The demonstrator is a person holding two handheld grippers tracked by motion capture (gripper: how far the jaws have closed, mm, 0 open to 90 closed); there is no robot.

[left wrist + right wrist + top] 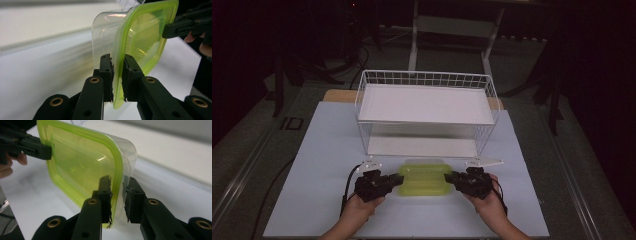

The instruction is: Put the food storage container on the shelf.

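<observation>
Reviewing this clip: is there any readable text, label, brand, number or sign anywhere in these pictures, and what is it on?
"ID": a dim mark that seems to read so, on the floor left of the table.
Nothing legible on the green-lidded container, the white wire rack, the left gripper or the right gripper.

Lime-green translucent lid (424, 178) on clear container (105, 32); white wire-grid rack (427, 111); black hand-held grippers.

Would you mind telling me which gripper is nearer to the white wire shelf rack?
Neither clearly. The left gripper grips the green-lidded container at its left end, the right gripper at its right end, both in front of the rack.
</observation>
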